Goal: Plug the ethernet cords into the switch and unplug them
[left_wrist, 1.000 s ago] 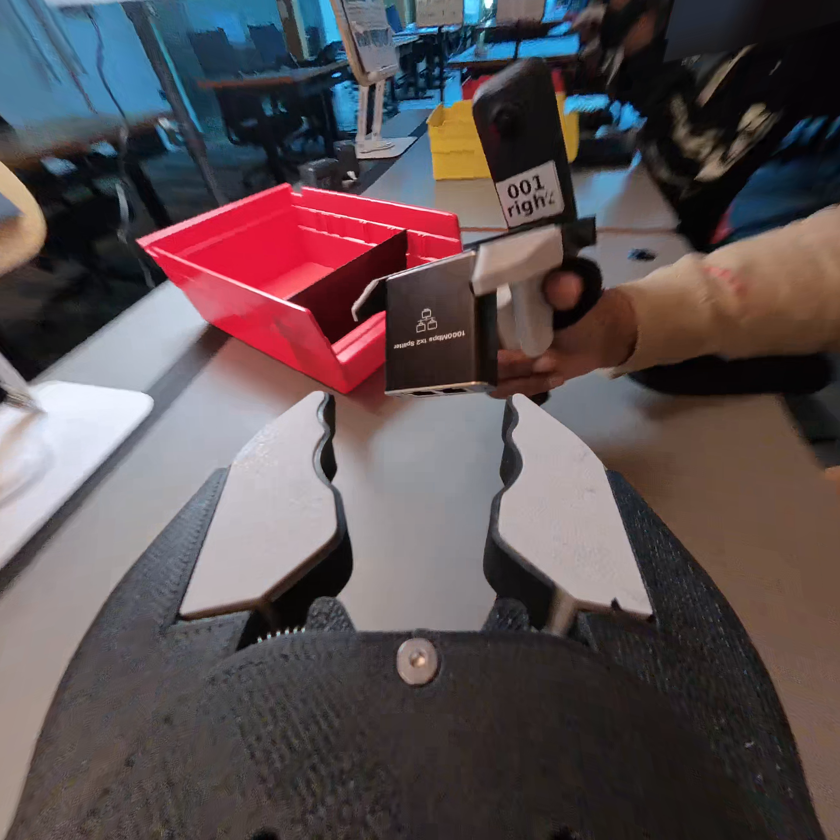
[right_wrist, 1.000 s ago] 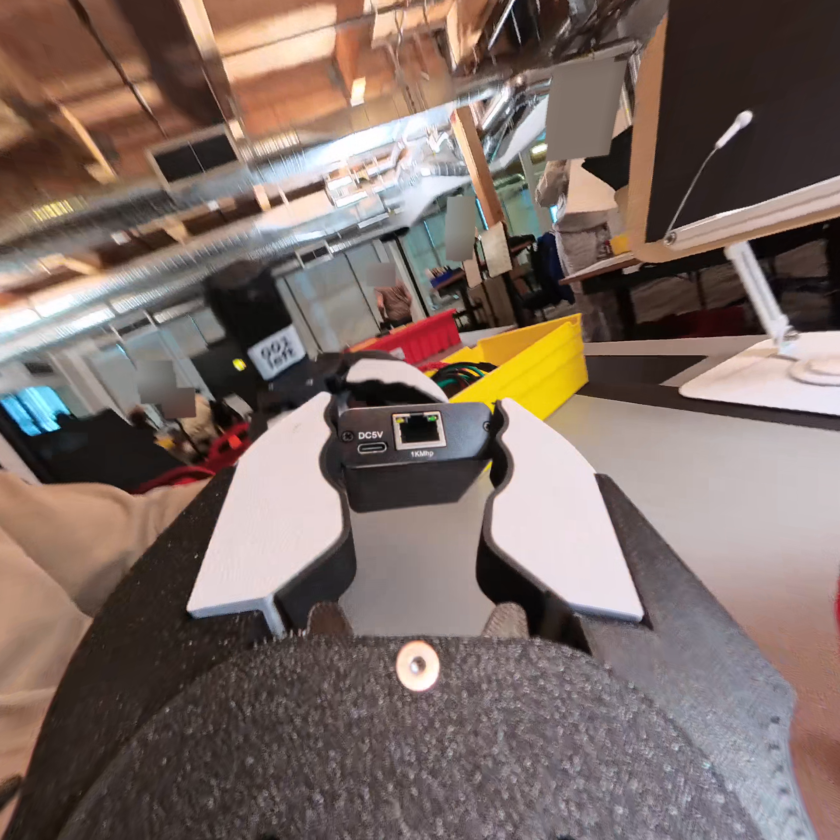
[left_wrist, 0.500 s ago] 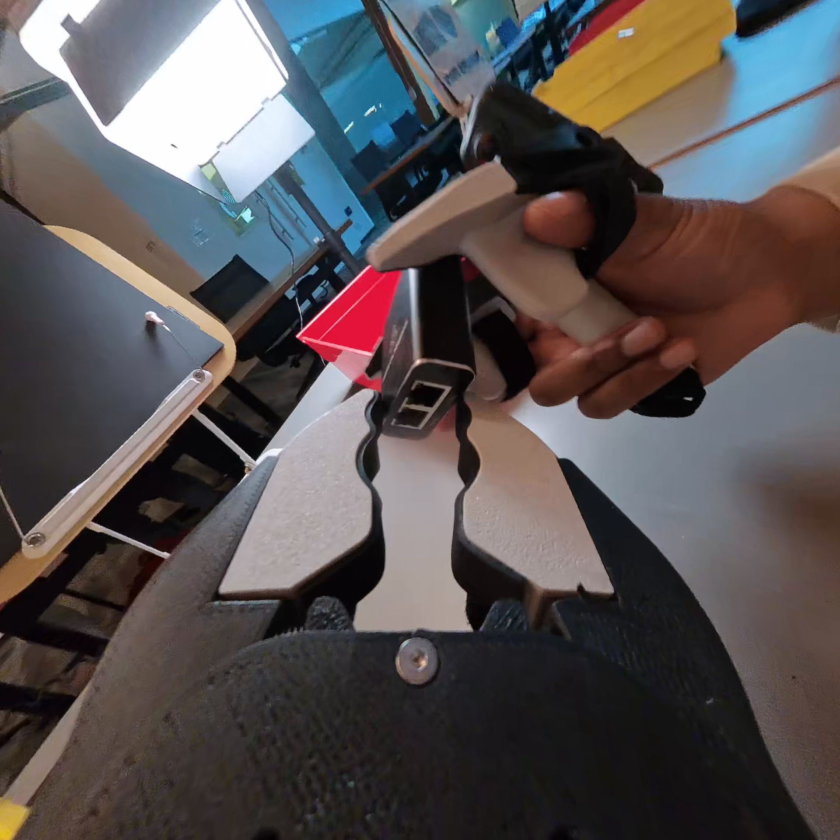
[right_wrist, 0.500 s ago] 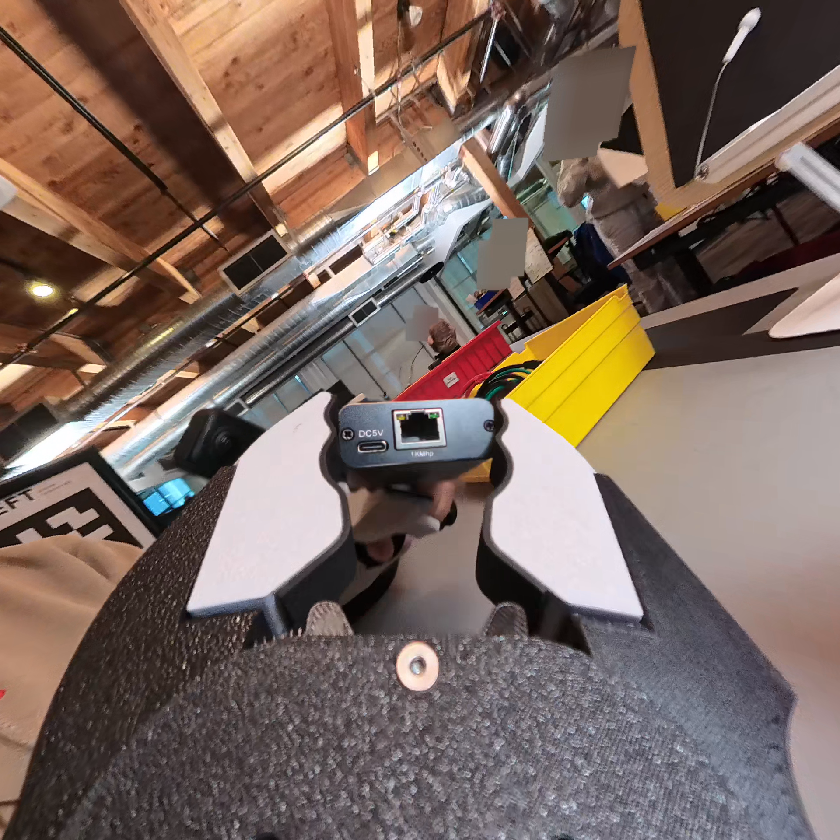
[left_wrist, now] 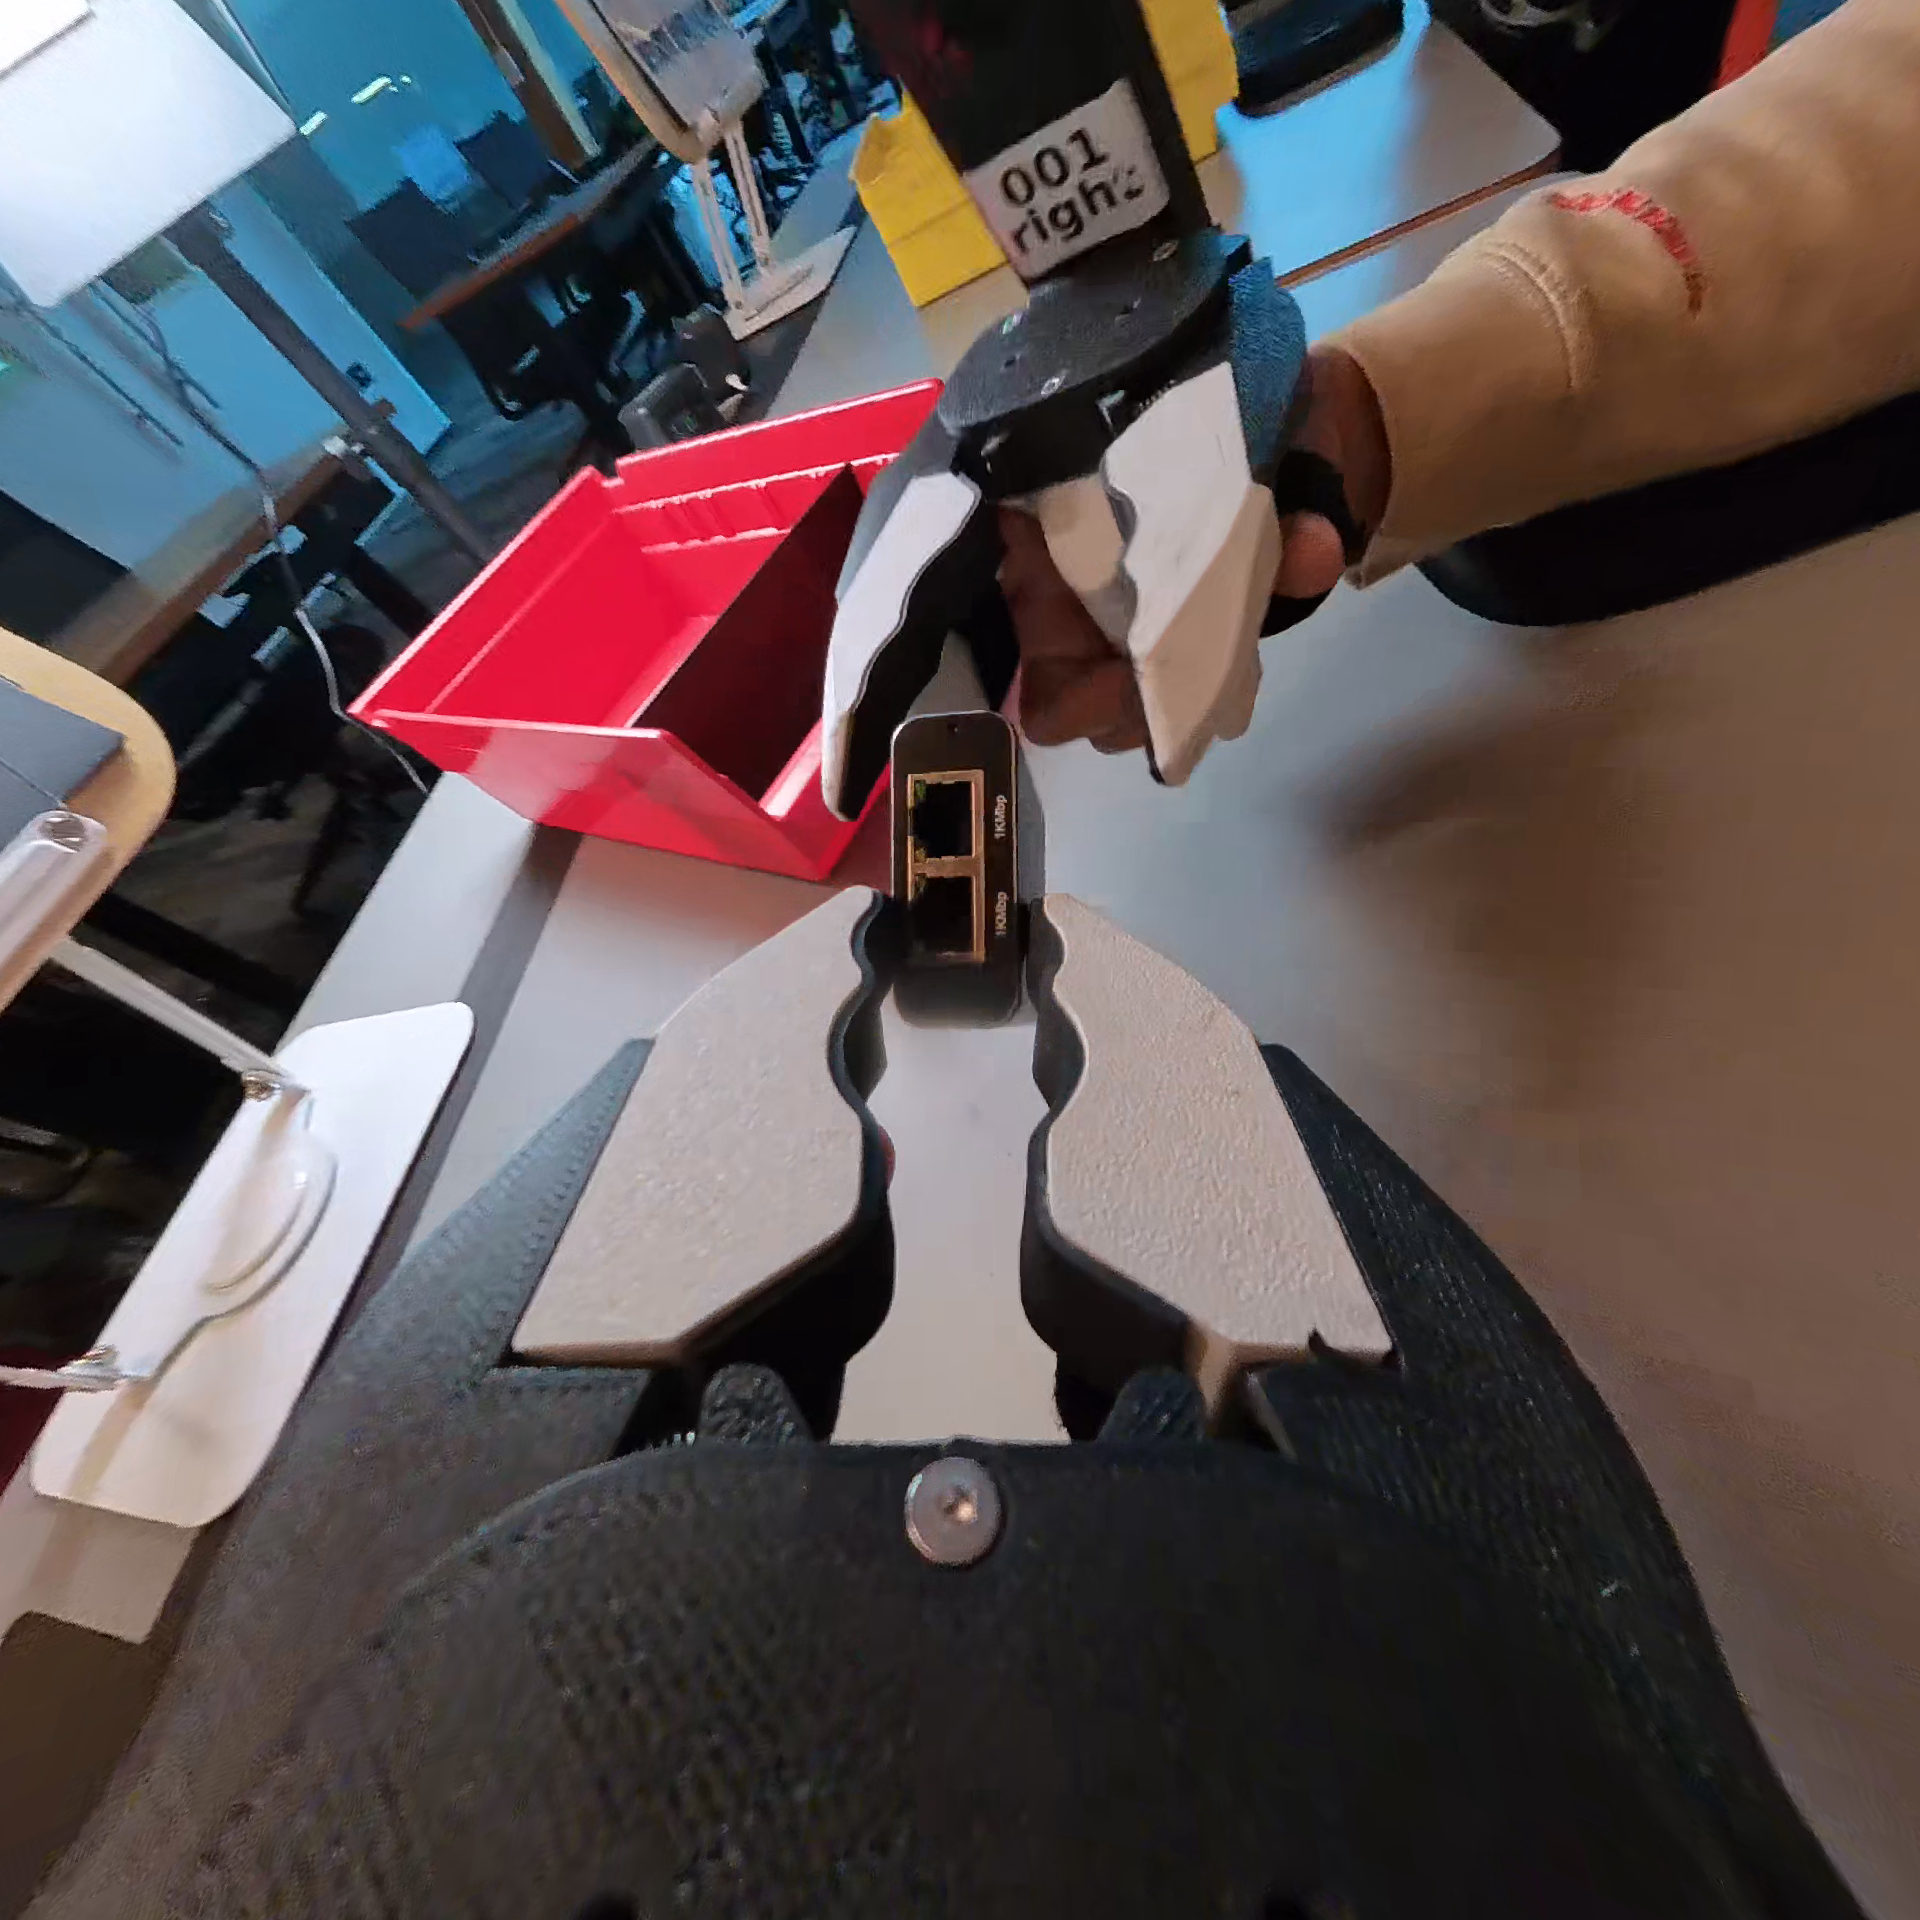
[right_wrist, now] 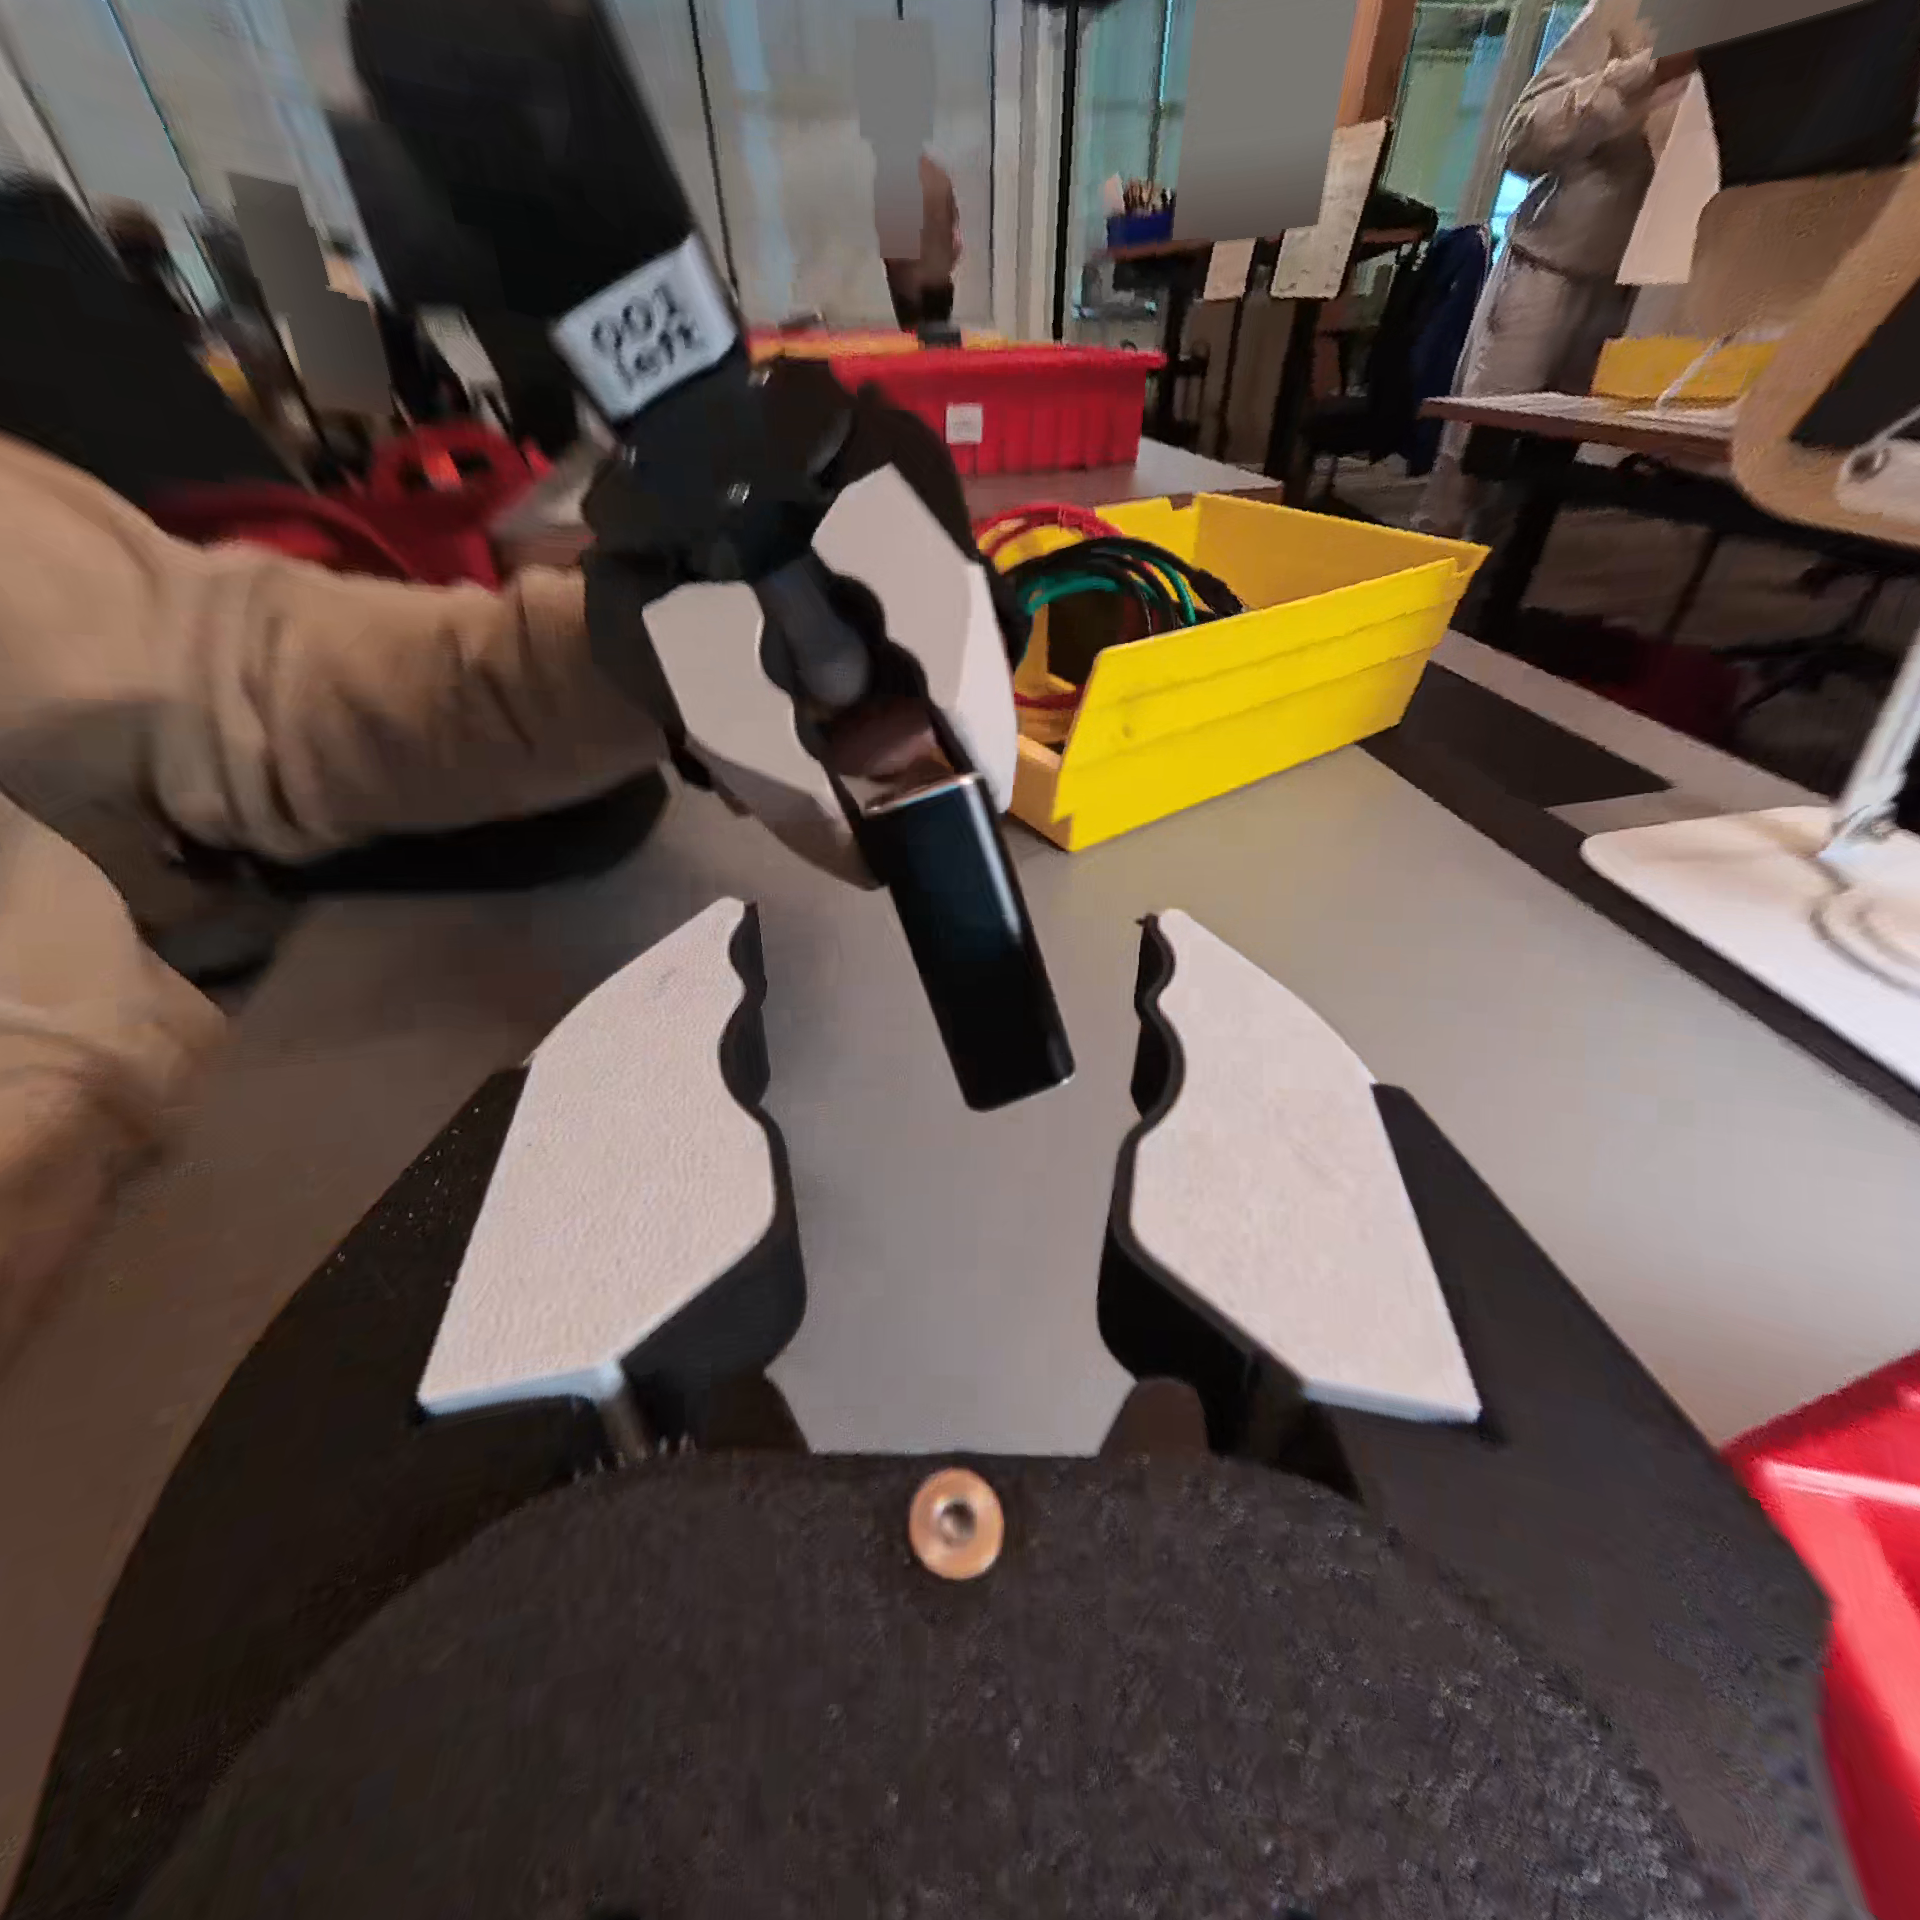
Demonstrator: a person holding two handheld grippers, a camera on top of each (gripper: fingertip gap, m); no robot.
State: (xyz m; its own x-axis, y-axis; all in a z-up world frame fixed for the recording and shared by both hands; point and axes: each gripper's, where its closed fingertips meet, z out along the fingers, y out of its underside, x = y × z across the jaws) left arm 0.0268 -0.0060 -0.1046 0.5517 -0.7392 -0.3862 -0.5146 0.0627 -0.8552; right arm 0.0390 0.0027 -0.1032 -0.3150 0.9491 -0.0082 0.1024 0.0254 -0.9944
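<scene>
The switch (left_wrist: 954, 883) is a small black box with two ethernet ports facing my left wrist camera. My left gripper (left_wrist: 954, 920) is shut on its lower end and holds it above the grey table (left_wrist: 1507, 1039). My right gripper (left_wrist: 1008, 779) hangs just behind the switch, jaws apart and empty. In the right wrist view my right gripper (right_wrist: 948, 920) is open, and the switch (right_wrist: 977, 966) points down between its fingertips without touching them. The left gripper (right_wrist: 914, 805) clamps the switch's far end. Coloured ethernet cords (right_wrist: 1101, 592) lie coiled in a yellow bin (right_wrist: 1247, 665).
A red bin (left_wrist: 623, 644) with a dark divider stands on the table behind the grippers; its corner shows in the right wrist view (right_wrist: 1849, 1558). A white stand base (left_wrist: 239, 1247) sits at the table's left edge. A red crate (right_wrist: 1039, 405) and people stand farther back. The grippers are tip to tip, or close to it.
The switch has passed from my right gripper to my left. The left gripper closed on it. The right gripper opened and drew back.
</scene>
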